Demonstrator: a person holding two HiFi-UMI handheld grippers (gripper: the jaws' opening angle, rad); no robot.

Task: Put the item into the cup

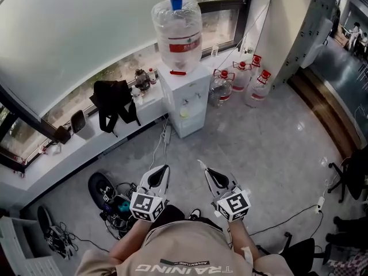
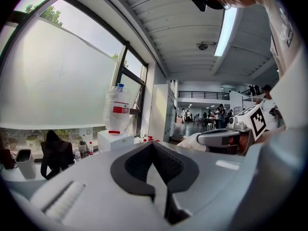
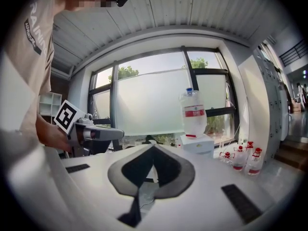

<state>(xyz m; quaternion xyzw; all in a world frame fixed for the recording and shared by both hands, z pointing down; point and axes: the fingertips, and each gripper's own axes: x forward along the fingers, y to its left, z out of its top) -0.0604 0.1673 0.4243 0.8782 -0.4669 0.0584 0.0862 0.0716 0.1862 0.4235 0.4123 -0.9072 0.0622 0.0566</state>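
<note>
Left gripper (image 1: 163, 172) and right gripper (image 1: 206, 169), side by side at the chest, each with jaws together on nothing. Ahead across bare floor (image 1: 270, 154): water dispenser (image 1: 185, 105), its bottle (image 1: 177, 30) topped by a blue cup (image 1: 176, 2). Ahead-left: black bag (image 1: 112, 99).

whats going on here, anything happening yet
Not much yet. A person stands holding the left gripper and the right gripper out over the floor, both shut and empty. Ahead is a water dispenser with a jug on it, and what looks like a blue cup sits on top of the jug. Neither gripper holds an item to put in it.
</note>
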